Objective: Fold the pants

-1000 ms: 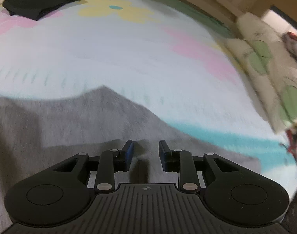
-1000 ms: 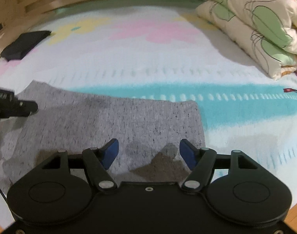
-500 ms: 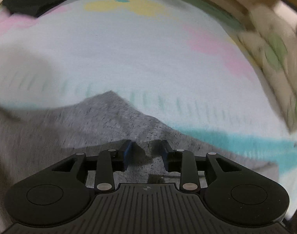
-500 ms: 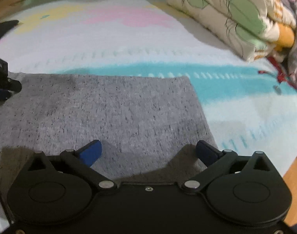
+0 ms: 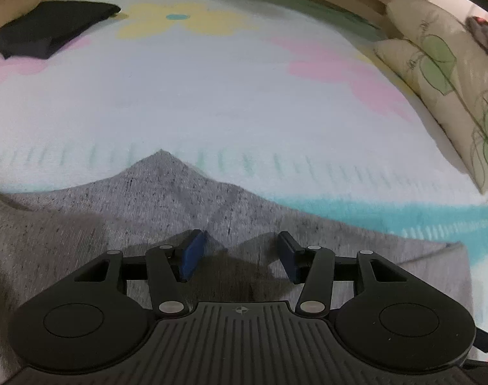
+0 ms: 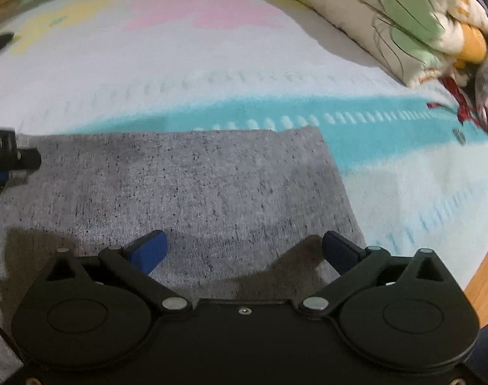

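Left gripper (image 5: 240, 256): jaws part-open with nothing between them, low over the grey cloth; its blue pads (image 5: 192, 255) frame a crease that runs up toward a peaked corner, likely so the next bite takes that fold.

Right gripper (image 6: 244, 253): jaws spread wide and empty, hanging just above the near part of the cloth; the wide spread suits a pinch of a broad edge, as I judge it.

Pants (image 6: 186, 186): grey speckled knit, spread flat on the bed between and under both tools; from the right wrist the visible part reads as a neat rectangle with a straight far edge and a square far-right corner, so one fold seems already made.

Peak of the pants (image 5: 162, 157): from the left wrist one corner points away, with fold lines crossing beneath it.

Bedsheet (image 6: 211, 64): pale, with pink and yellow flowers and a turquoise band just beyond the far edge of the cloth; a soft, roomy base for folding.

Dark folded garment (image 5: 51, 32): far left, well apart.

Folded quilt (image 6: 388, 16): far right, also well apart.
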